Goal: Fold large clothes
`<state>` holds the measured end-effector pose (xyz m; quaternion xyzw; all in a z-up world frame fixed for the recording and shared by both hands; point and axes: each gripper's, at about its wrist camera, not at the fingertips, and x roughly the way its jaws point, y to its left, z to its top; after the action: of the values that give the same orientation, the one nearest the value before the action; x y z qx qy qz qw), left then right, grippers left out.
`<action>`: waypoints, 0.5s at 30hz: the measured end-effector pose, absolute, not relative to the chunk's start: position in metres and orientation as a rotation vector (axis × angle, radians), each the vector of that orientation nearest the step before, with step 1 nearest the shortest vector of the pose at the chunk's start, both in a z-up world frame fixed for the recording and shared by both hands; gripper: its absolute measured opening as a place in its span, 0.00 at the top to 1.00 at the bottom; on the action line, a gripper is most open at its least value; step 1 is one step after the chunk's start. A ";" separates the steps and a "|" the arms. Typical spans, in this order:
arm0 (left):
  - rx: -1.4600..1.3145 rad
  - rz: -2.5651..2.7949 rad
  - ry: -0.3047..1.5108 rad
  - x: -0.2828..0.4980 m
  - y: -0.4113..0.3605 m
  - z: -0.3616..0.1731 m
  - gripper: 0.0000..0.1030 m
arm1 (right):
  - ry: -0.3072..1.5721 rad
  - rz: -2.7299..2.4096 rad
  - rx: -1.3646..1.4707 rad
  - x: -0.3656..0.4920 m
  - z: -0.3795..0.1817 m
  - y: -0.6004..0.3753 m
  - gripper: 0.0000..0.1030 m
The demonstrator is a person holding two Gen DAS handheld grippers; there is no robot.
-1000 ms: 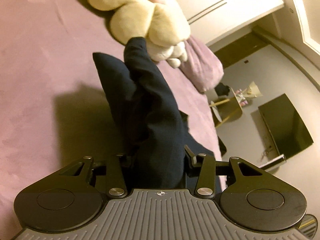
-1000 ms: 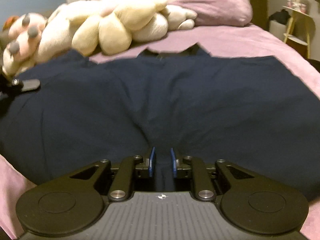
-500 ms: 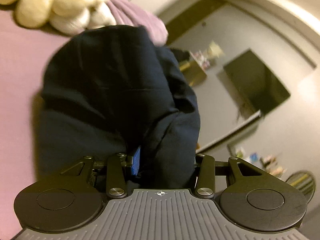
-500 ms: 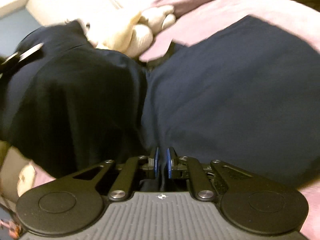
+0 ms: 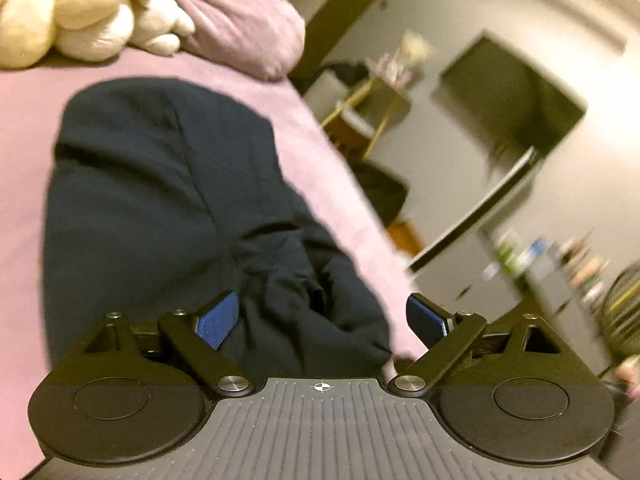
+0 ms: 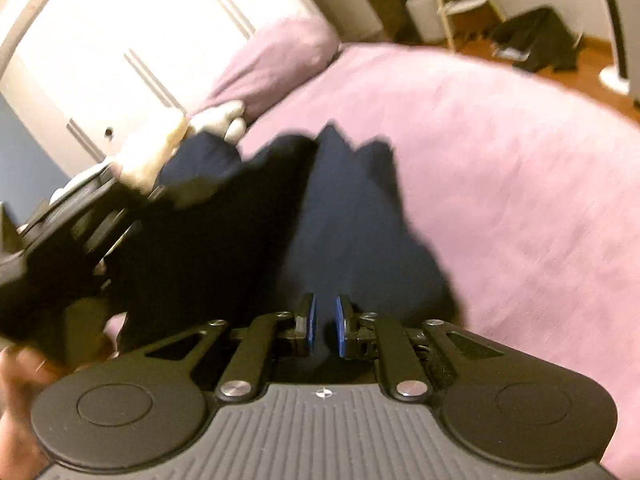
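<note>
A navy garment (image 5: 160, 200) lies folded over on the pink bed (image 5: 24, 120). My left gripper (image 5: 320, 316) is opening; its blue pads (image 5: 218, 320) stand wide apart, with a bunched fold of the garment loose between them. In the right wrist view the garment (image 6: 352, 220) runs away from my right gripper (image 6: 324, 320). Its pads are close together with a pinch of the dark cloth between them, and they are starting to open. The left gripper's body (image 6: 72, 232) shows blurred at the left, with a hand (image 6: 16, 380) below it.
A cream plush toy (image 5: 80, 12) and a pink pillow (image 5: 248, 28) lie at the head of the bed. Beyond the bed's right edge stand a small gold-legged table (image 5: 372, 120) and a dark screen (image 5: 508, 92). Dark clothes (image 6: 536, 36) lie on the floor. White wardrobe doors (image 6: 120, 40) stand behind.
Both grippers carried one side of the garment across, so it now lies doubled over itself. The left gripper, shut on the cloth before, has spread its jaws wide. The right keeps its pinch.
</note>
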<state>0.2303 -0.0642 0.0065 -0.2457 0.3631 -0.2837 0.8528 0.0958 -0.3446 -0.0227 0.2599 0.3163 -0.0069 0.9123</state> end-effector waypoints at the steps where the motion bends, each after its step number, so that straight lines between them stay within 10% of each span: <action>1: -0.562 -0.598 0.737 0.224 -0.048 0.011 0.08 | 0.621 -0.025 0.531 0.096 -0.014 -0.345 0.86; 15: -0.635 0.047 0.714 0.217 0.095 -0.019 0.08 | 0.602 0.271 -0.072 0.268 0.045 -0.112 0.86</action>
<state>0.2171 0.0946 -0.0186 -0.3054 0.3435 0.0229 0.8878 0.2681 -0.1119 0.0446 -0.0351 0.2953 0.1331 0.9454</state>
